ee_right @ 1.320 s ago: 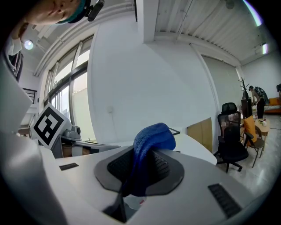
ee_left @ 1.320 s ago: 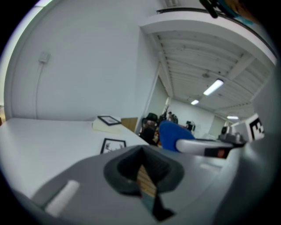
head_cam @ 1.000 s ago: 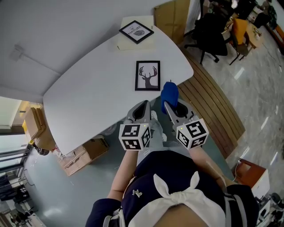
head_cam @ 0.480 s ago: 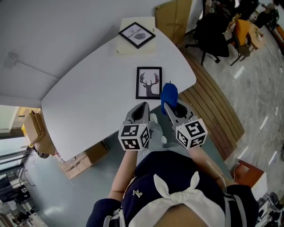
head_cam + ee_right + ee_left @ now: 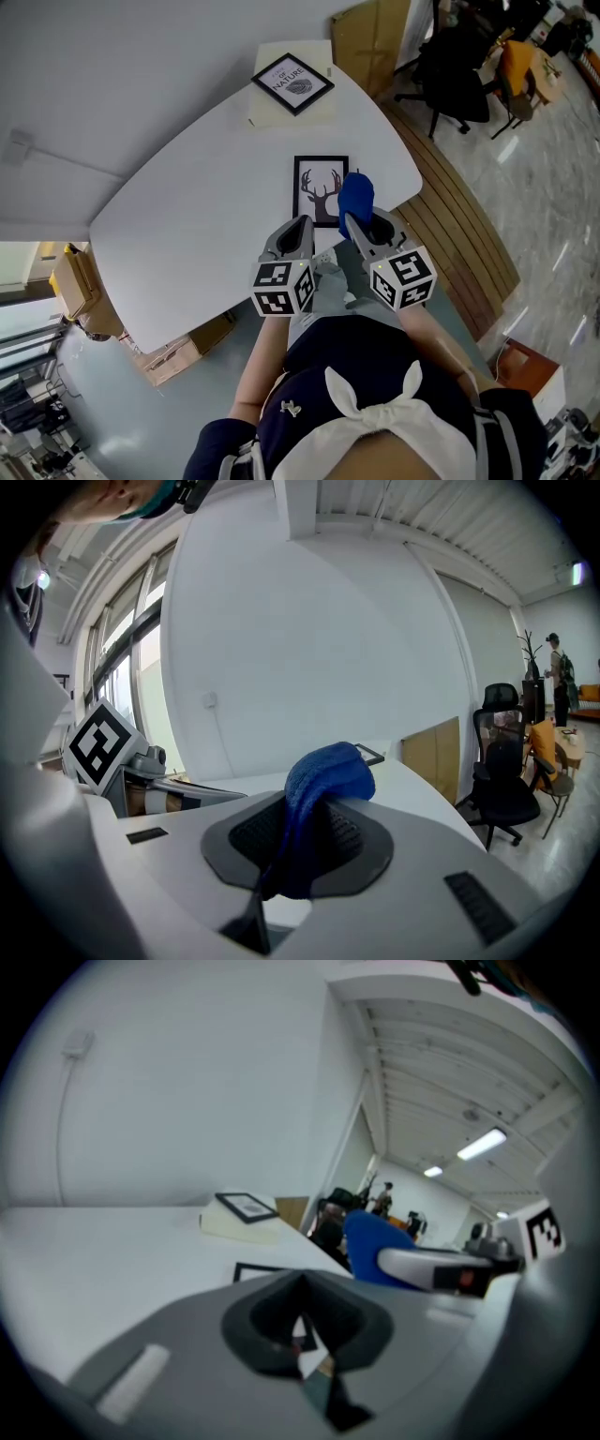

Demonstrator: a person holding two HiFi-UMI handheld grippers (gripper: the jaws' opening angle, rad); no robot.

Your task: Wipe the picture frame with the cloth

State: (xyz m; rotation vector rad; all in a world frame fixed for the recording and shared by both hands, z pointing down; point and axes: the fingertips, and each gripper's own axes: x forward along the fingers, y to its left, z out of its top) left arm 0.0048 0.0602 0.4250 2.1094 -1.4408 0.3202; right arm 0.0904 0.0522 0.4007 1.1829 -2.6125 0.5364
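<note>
1. Picture frame [image 5: 320,190], the one with the deer-antler print, lies flat on the white table [image 5: 187,197] near its front edge in the head view, and both tools are lined up just short of it. The right gripper [image 5: 356,225] carries the blue cloth [image 5: 356,199] bunched at its tip. From this angle the bunch overlaps the frame's right edge, but whether it touches the glass cannot be told from up here. The left gripper [image 5: 300,225] hangs just beside it, at the frame's near left corner. A second frame [image 5: 293,82] rests on a cream box [image 5: 314,108] at the table's far end, well apart.

2. Over to the left gripper view: the jaws are drawn together to a thin slit with nothing between them. Through that slit, and just above the gripper body, a strip of the deer frame's black border shows on the table. The cloth bulges in from the right.

3. Now the right gripper view: the jaws are clamped on the cloth, with a fat fold pushing up and out over the dark pads. The table runs ahead, and the deer frame is hidden under the gripper's own body.

4. The step in hand looks like the approach, with the cloth brought in and wiping not yet begun. The next move calls for lowering the right gripper until the fold presses on the glass, then sweeping across. A light frame on a smooth top may slide, so the left gripper may need to pin an edge.
</note>
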